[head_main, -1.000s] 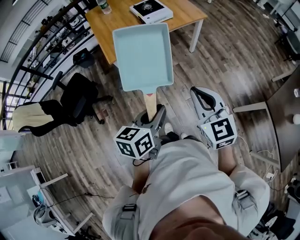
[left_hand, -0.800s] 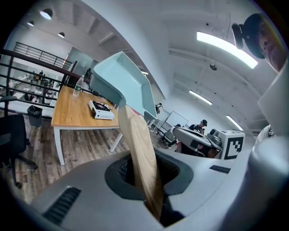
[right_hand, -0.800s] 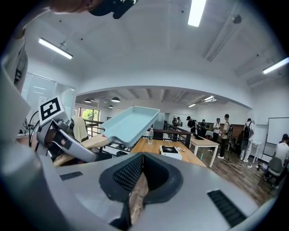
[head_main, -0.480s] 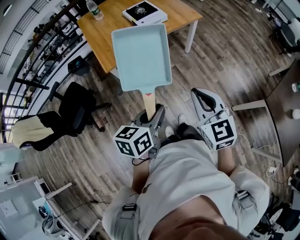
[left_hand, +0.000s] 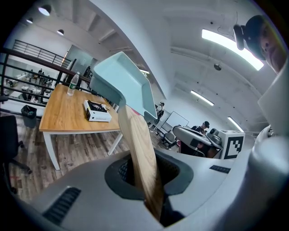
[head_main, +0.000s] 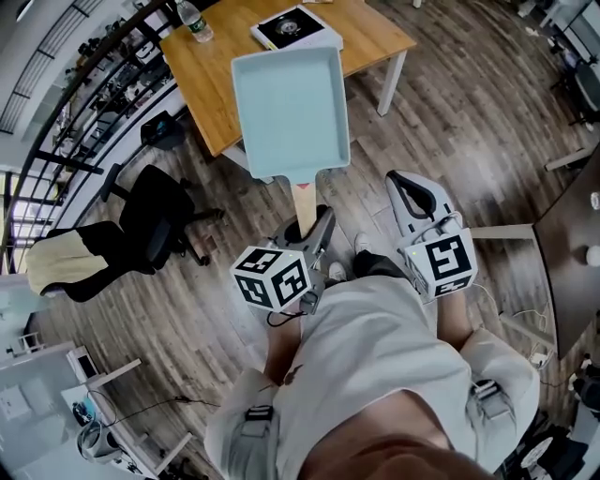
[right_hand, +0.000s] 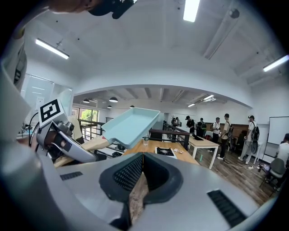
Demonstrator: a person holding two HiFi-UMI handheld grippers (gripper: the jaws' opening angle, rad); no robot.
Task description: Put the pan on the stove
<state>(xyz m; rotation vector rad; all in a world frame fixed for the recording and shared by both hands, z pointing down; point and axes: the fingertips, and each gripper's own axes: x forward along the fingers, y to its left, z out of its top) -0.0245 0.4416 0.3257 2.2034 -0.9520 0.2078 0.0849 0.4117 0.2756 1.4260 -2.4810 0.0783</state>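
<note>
Head view: high above, faces steeply down, table [head_main: 211, 80] far off at top of frame. Left gripper view: low, short of the table, tilted up along the pan [left_hand: 124, 85] toward it, very near the handle [left_hand: 140, 153]. Right gripper view: beside it, roughly level, facing the table (stove [right_hand: 165, 151] on it). All three share table and pan

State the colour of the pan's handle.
Pale natural wood handle, clearest in the left gripper view.

One wooden table [head_main: 211, 75]; on it, one stove [head_main: 298, 25] and one bottle [head_main: 194, 19]; over its near edge, one pan [head_main: 291, 108]; beside it, one black swivel chair [head_main: 157, 202]; short of it, two grippers, the left gripper [head_main: 314, 230] and the right gripper [head_main: 405, 187].
</note>
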